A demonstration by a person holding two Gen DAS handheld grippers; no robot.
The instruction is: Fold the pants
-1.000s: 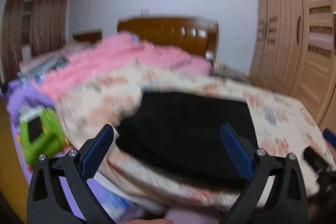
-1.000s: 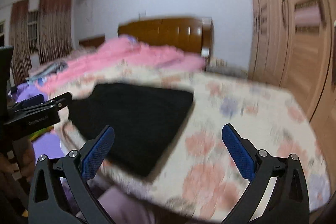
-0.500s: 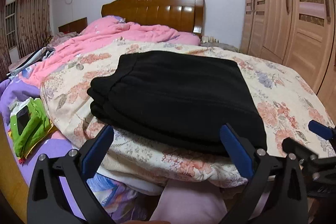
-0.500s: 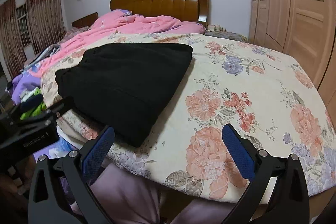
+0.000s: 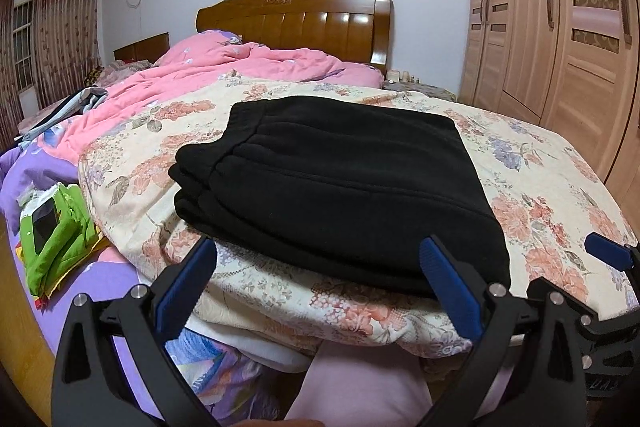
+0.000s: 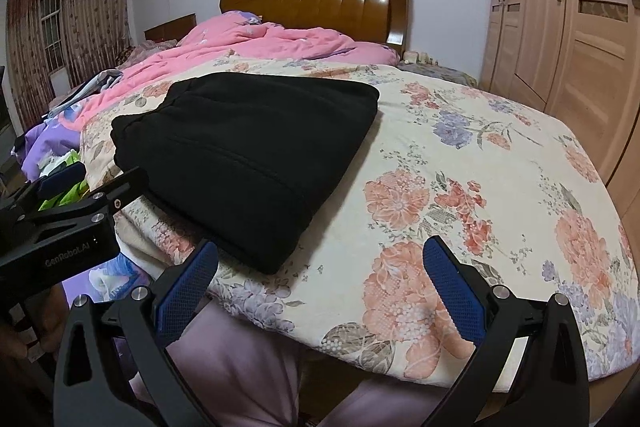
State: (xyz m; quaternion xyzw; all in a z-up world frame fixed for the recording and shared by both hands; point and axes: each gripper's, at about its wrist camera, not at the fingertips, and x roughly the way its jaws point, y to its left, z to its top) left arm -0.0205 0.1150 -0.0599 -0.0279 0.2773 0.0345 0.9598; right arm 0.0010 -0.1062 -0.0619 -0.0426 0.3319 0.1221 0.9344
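On the floral quilt (image 5: 532,187) of the bed lie the black pants (image 5: 340,183), folded into a thick stacked rectangle with the elastic waistband at the end nearer the wooden headboard (image 5: 296,23). Seen from the right wrist camera, the pants (image 6: 248,155) sit on the part of the quilt (image 6: 460,179) farthest from the wardrobe (image 6: 568,11), their near corner reaching almost to the quilt's front edge.

Just short of the pants' near edge hangs the left claw (image 5: 318,287), its blue-padded fingers (image 5: 450,291) spread wide apart with nothing between them; neither pad touches the cloth. The right claw (image 6: 318,287) hovers over the quilt's front edge beside the pants, on the wardrobe side, also spread wide and empty. Each claw shows at the rim of the other's view: the left claw (image 6: 64,203) on the side away from the wardrobe, the right claw (image 5: 608,255) on the wardrobe side.

Between the pants and the headboard a pink comforter (image 5: 224,75) lies bunched. Beside the quilt, on the side away from the wardrobe, a green folded item (image 5: 56,235) rests on a purple sheet (image 5: 36,171). Below the quilt's front edge, light pink fabric (image 6: 248,363) of the person's clothing is visible.
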